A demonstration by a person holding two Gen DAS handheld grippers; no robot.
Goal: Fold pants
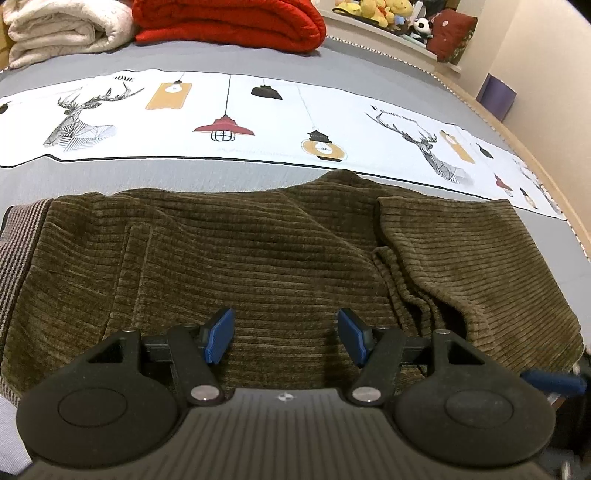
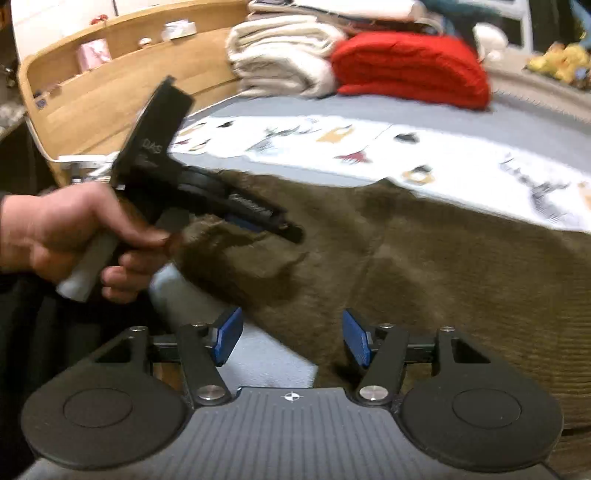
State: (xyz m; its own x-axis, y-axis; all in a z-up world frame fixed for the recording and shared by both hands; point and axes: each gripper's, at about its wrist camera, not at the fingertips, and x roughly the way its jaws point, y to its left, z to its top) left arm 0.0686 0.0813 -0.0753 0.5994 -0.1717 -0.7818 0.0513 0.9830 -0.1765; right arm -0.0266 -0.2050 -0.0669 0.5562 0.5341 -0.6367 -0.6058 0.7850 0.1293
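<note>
the pants [image 1: 258,258], olive corduroy with a striped waistband [image 1: 14,258] at the far left end, lie on the bed [image 1: 258,173], already doubled into a broad, squat bundle, with a loose fold bunched up on the right side. they sit near the bed's front edge, probably so both hands can reach them without stretching.

the left tongs [image 1: 284,336] hover just above the near middle of the cloth, blue pads spread apart and holding nothing; this low, centred stance looks suited to pinning or smoothing the bundle. in the right wrist view the left hand [image 2: 74,240] wraps the handle, tilting the tool down toward the fabric.

the right tongs [image 2: 291,341] are likewise agape and empty, poised over the near edge of the pants where cloth meets grey bedsheet, the fabric lying mostly ahead and to the right. that spot seems chosen for catching the hem for a further fold.

a red blanket [image 1: 229,22] and cream blanket [image 1: 62,29] are stacked at the far side.
</note>
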